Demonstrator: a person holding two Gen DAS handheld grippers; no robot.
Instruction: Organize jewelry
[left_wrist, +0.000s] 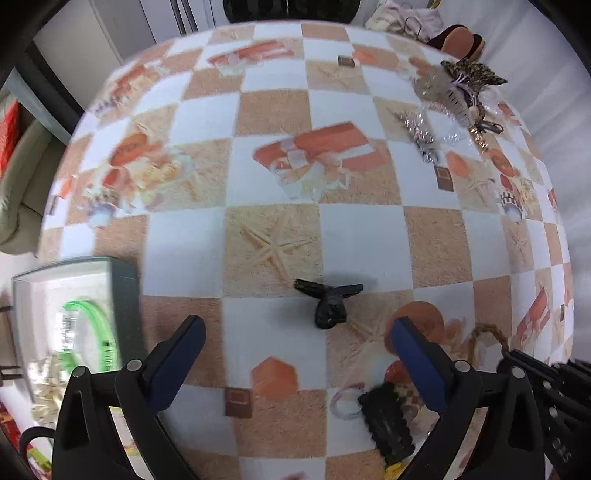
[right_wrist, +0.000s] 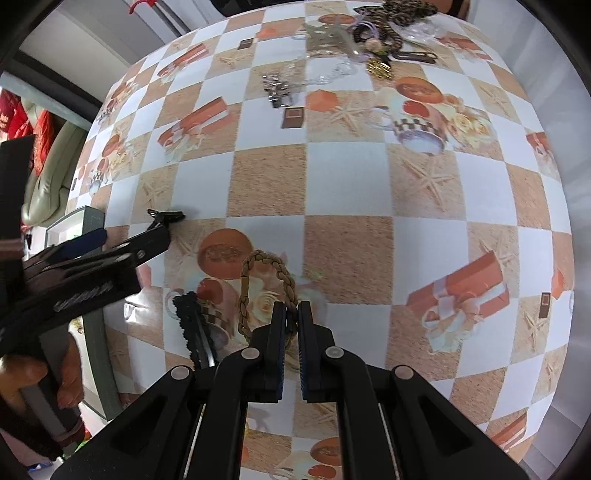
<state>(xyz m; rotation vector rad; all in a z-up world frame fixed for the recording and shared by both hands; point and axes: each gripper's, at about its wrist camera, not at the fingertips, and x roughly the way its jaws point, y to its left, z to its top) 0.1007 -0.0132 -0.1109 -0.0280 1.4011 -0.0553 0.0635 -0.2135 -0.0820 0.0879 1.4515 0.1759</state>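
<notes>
My left gripper (left_wrist: 295, 332) is open and empty above the checked tablecloth. A small black hair claw (left_wrist: 328, 301) lies just ahead between its fingers. My right gripper (right_wrist: 291, 314) is shut on a tan braided bracelet (right_wrist: 255, 280), pinching its near right side on the cloth. A black zigzag hair clip (right_wrist: 192, 325) lies left of the bracelet and also shows in the left wrist view (left_wrist: 388, 421). An open grey box (left_wrist: 125, 295) at the left holds a green bangle (left_wrist: 99, 332).
A heap of jewelry and hair ties (right_wrist: 373, 40) lies at the far side of the table, also seen in the left wrist view (left_wrist: 458, 92). A silver chain piece (right_wrist: 277, 88) lies near it. The left gripper's body (right_wrist: 92, 269) reaches in from the left.
</notes>
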